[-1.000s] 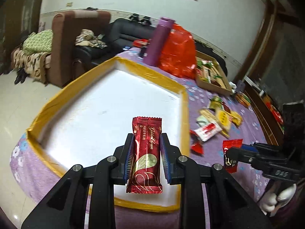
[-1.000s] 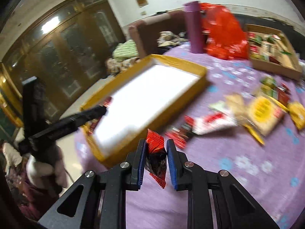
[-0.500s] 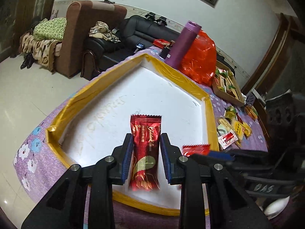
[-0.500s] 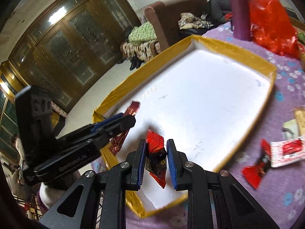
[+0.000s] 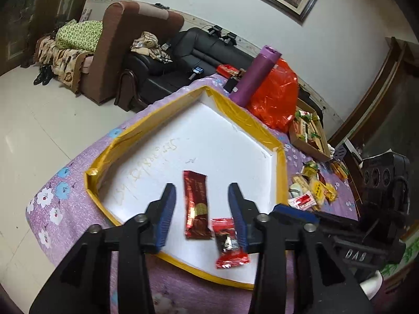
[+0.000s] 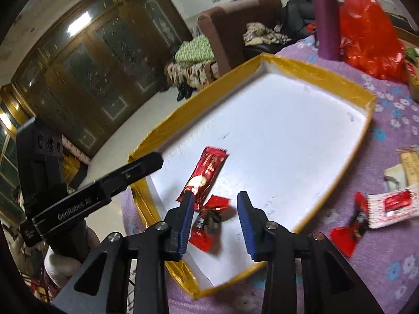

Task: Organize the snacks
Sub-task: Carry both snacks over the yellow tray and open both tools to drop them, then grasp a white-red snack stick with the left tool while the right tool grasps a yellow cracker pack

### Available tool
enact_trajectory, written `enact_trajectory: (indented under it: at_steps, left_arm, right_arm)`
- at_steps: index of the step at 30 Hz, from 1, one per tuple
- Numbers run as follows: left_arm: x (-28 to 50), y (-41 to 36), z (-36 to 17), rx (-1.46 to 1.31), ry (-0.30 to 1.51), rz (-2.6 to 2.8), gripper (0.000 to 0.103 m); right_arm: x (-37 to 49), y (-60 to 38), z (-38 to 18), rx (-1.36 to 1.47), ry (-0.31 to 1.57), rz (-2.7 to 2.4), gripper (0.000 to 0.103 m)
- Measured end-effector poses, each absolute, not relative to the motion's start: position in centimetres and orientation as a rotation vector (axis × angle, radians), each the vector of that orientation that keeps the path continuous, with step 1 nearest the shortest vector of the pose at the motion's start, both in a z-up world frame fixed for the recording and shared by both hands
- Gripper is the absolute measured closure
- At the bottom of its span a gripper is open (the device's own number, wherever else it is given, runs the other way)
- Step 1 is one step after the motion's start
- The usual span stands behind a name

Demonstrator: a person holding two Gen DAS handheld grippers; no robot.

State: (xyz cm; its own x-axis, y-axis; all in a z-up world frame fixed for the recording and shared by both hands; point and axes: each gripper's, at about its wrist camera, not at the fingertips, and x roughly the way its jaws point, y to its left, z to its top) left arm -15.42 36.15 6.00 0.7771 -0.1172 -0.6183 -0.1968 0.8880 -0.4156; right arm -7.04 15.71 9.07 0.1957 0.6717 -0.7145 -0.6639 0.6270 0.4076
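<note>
With both jaws just opened, left gripper (image 5: 200, 206) and right gripper (image 6: 216, 216) stand empty over the tray (image 5: 235, 110); lift straight clear of bar (image 5: 196, 206) and candy (image 6: 208, 222).

Long dark-red bar wrapper (image 5: 196, 205) with gold emblem: flat on white floor of yellow-rimmed tray (image 5: 281, 172), near front edge. Small bright-red candy packet (image 5: 229, 243): at bar's 5 o'clock, just beside it, slightly blurred. Loose snack pile (image 5: 313, 191) on purple cloth, tray's 3 o'clock.
</note>
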Motion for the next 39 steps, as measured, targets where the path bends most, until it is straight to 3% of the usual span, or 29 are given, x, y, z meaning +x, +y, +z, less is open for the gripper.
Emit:
enact_trajectory:
  at_steps: [6, 9, 11, 12, 22, 30, 33, 39]
  left_arm:
    - [-15.5, 32.6, 7.7, -0.430, 0.684, -0.019, 0.059]
    - [-15.6, 30.2, 8.6, -0.391, 0.679, -0.059, 0.052]
    - [-15.5, 28.7, 8.9, -0.370, 0.683, -0.086, 0.051]
    - [-15.5, 28.1, 9.0, -0.361, 0.688, -0.100, 0.051]
    - [-13.7, 20.8, 8.1, -0.241, 0.778, -0.223, 0.051]
    - [-12.9, 18.9, 7.3, -0.218, 0.818, -0.254, 0.051]
    - [-12.6, 18.9, 7.1, -0.221, 0.824, -0.268, 0.051]
    - [-10.5, 17.6, 7.0, -0.163, 0.833, -0.302, 0.051]
  right_arm:
    - [-6.6, 10.0, 11.2, 0.082, 0.915, 0.863, 0.061]
    - [-6.4, 6.2, 12.4, 0.101, 0.842, 0.787, 0.046]
    - [-6.0, 3.0, 12.6, 0.111, 0.800, 0.708, 0.024]
    - [-5.5, 1.6, 12.5, 0.124, 0.800, 0.679, 0.021]
    - [-1.9, -8.9, 7.7, 0.271, 0.945, 0.493, 0.022]
    - [0.8, -10.0, 7.6, 0.264, 0.939, 0.417, 0.022]
    - [2.0, -12.7, 9.1, 0.311, 0.857, 0.323, 0.023]
    - [5.6, -15.7, 9.0, 0.190, 0.832, 0.219, 0.022]
